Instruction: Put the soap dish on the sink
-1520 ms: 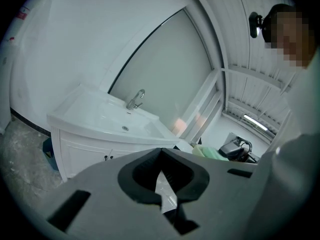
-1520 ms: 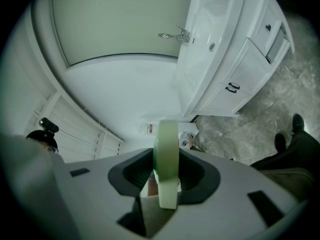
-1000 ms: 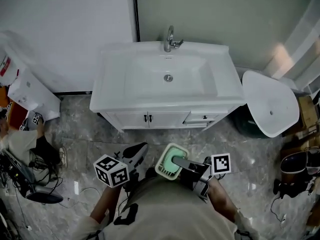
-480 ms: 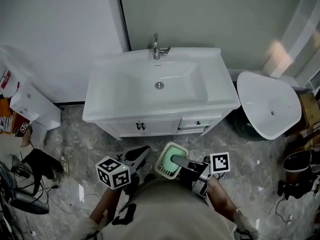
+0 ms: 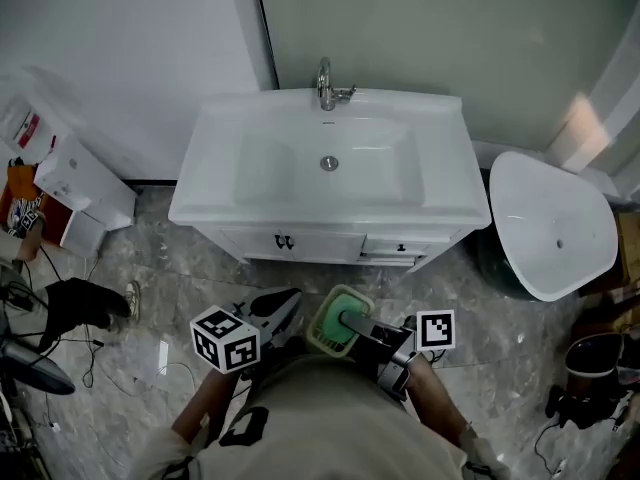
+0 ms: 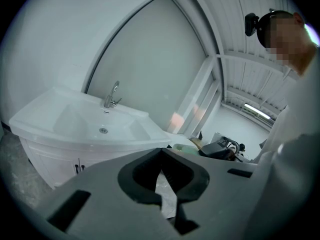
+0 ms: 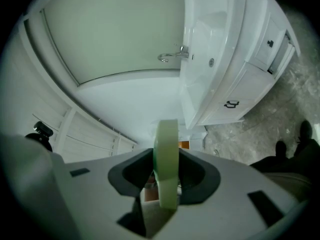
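Observation:
The white sink [image 5: 205,173] with a chrome faucet [image 5: 327,83] stands on a vanity against the wall, ahead of both grippers. Close to the person's body, my right gripper [image 5: 345,320] is shut on the pale green soap dish [image 5: 328,330]. In the right gripper view the soap dish [image 7: 167,131] stands edge-on between the jaws of the right gripper [image 7: 167,159], with the sink [image 7: 210,49] far off. My left gripper [image 5: 284,305] is beside it, a little to the left. In the left gripper view the left gripper [image 6: 161,153] is shut and holds nothing, pointing toward the sink [image 6: 60,119].
The vanity has cabinet doors and a drawer [image 5: 300,243] facing me. A white basin-like piece [image 5: 555,218] leans at the right. White boxes [image 5: 80,188], a dark shoe [image 5: 80,303] and cables lie at the left. A dark bucket [image 5: 592,358] stands at the lower right. The floor is grey marble.
The sink has shifted in the head view as the person moves across the floor. Both grippers keep their pose near the body, the soap dish still in the right one.

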A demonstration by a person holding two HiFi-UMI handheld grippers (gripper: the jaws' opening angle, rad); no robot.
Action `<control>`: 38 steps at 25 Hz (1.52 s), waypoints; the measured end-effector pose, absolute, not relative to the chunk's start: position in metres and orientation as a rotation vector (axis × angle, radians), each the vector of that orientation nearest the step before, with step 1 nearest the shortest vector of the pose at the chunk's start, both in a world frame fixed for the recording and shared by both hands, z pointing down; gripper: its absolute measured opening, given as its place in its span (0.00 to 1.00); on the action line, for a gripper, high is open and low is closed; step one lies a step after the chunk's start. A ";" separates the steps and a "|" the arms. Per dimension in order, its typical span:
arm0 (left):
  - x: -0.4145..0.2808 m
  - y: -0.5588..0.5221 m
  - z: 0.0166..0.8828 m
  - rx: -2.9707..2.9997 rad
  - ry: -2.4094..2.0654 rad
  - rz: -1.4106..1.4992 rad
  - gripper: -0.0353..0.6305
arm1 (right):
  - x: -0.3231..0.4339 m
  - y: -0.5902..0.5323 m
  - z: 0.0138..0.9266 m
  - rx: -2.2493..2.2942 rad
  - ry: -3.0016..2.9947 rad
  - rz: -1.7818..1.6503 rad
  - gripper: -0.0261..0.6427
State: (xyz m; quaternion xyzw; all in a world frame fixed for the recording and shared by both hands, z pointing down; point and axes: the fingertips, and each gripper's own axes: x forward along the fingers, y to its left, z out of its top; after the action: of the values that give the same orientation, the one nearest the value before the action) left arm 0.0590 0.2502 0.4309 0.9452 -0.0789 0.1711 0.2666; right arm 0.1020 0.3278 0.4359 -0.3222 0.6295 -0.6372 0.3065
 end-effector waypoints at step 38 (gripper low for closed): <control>0.004 0.056 0.451 2.425 -0.169 0.282 0.08 | 0.058 0.157 0.446 -1.069 1.698 -1.735 0.25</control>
State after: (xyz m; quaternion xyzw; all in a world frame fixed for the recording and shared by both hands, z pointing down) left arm 0.0041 0.0559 0.4512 0.9317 -0.0648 0.1085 0.3404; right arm 0.0579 0.1574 0.4461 -0.3911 0.6210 -0.6345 0.2423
